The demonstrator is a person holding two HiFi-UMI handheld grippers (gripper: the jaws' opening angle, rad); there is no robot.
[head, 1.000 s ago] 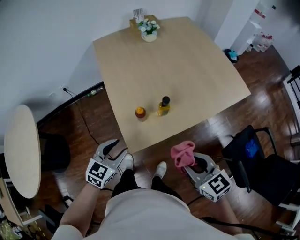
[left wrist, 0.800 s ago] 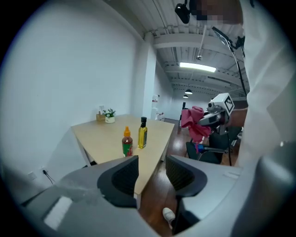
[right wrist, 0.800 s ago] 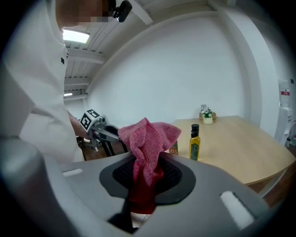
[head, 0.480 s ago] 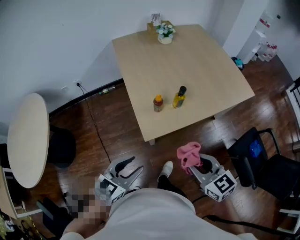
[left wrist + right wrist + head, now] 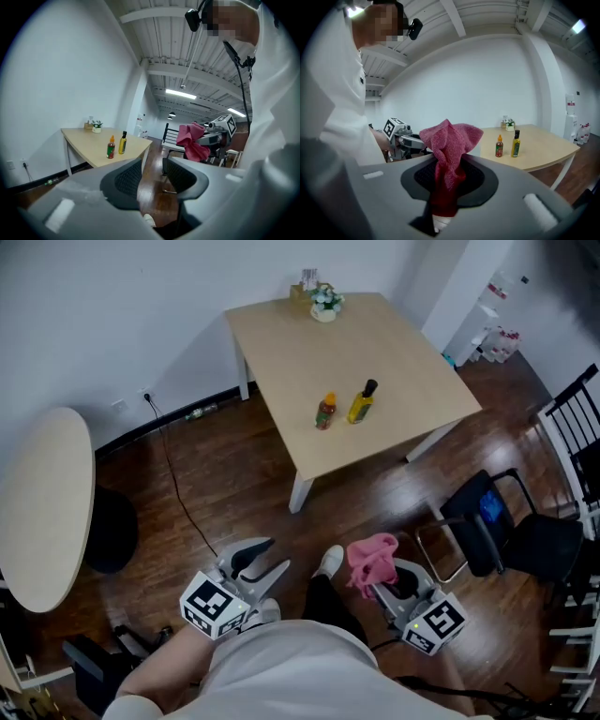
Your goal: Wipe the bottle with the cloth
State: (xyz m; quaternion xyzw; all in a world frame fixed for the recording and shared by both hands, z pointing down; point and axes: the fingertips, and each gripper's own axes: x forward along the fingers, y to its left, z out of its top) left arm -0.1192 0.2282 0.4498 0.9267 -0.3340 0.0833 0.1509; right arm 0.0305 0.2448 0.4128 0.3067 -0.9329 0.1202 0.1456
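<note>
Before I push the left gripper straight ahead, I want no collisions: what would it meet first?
Likely the table's near corner; the left gripper has only bare floor before it, though depth is unclear.

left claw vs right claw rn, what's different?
The left claw is open and empty; the right claw is shut on the pink cloth. In the head view the left claw's jaws show bare, while the right claw's sit under the bunched cloth. Shared: both are held low over the wood floor, well short of the table.
</note>
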